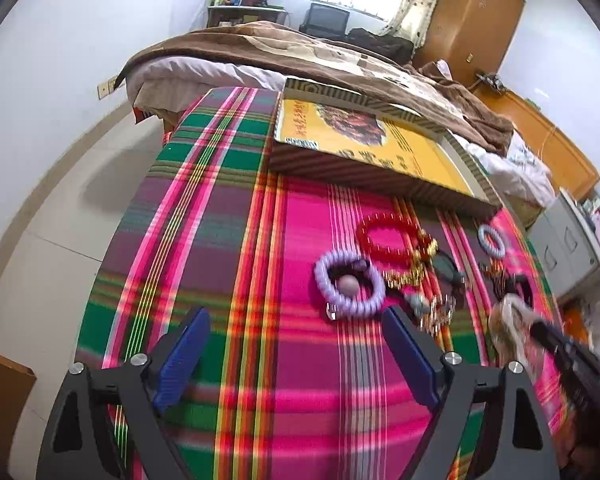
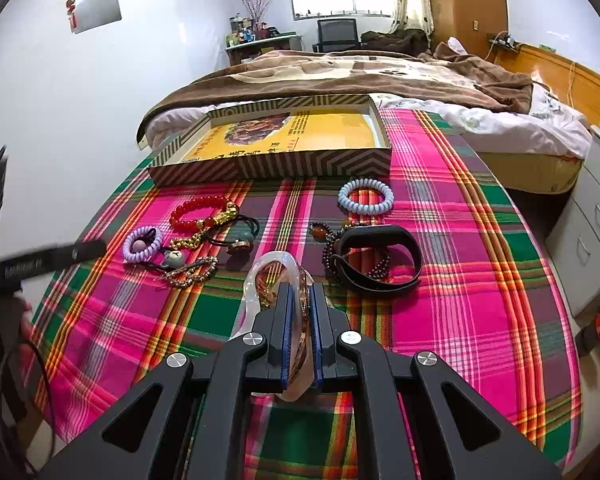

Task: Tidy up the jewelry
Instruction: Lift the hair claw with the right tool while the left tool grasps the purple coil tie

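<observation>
Translucent, amber-tinted plastic is what the right hand-held gripper is clamped on: a clear bangle, pinched between the blue pads with its loop standing up ahead of the fingertips, over the plaid-covered surface. The pick-up step is judged to be in hand, the piece gripped but not yet carried anywhere.

Off to the left, the left hand-held gripper is held wide apart with nothing between its pads, hovering just short of a lilac spiral hair tie. A red bead bracelet lies just beyond that, touching a gold chain.

The rest of the jewellery is spread across the cloth: a pale blue spiral band, a dark bead string and a black strap overlapping each other, and a rhinestone clip.

At the far edge a shallow striped box is seen, with no jewellery visible in it. It is presumably the destination. Next, the bangle has to be lifted clear of the neighbouring strap, carried over the box's near wall and released inside; a thin slippery loop like this may twist in the pads.
</observation>
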Tool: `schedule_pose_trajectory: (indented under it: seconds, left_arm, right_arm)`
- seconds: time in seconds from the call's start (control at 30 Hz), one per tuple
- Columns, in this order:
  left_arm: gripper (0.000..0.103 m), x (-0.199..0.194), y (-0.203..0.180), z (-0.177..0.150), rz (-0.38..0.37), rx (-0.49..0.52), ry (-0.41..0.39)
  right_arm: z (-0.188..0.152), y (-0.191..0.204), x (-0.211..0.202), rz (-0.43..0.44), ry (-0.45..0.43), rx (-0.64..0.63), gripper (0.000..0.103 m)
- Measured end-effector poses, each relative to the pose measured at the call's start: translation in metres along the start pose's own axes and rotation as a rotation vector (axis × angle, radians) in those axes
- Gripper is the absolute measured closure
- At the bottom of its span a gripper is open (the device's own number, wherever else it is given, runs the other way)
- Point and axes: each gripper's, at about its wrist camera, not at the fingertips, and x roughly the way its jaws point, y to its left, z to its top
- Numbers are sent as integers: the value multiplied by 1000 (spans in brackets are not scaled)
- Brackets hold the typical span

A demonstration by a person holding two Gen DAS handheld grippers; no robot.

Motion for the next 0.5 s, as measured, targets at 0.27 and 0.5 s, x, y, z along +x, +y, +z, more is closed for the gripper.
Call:
schedule_pose_trajectory:
  seconds: [0.27,0.5]
  left_arm:
    - [37,20,-10,16,59,43,27]
    - [54,39,-15,18,64,71,75]
  right_arm:
    - [1,3,3,2,6,-26,94]
    - [1,0,10,-11,28,-17,90]
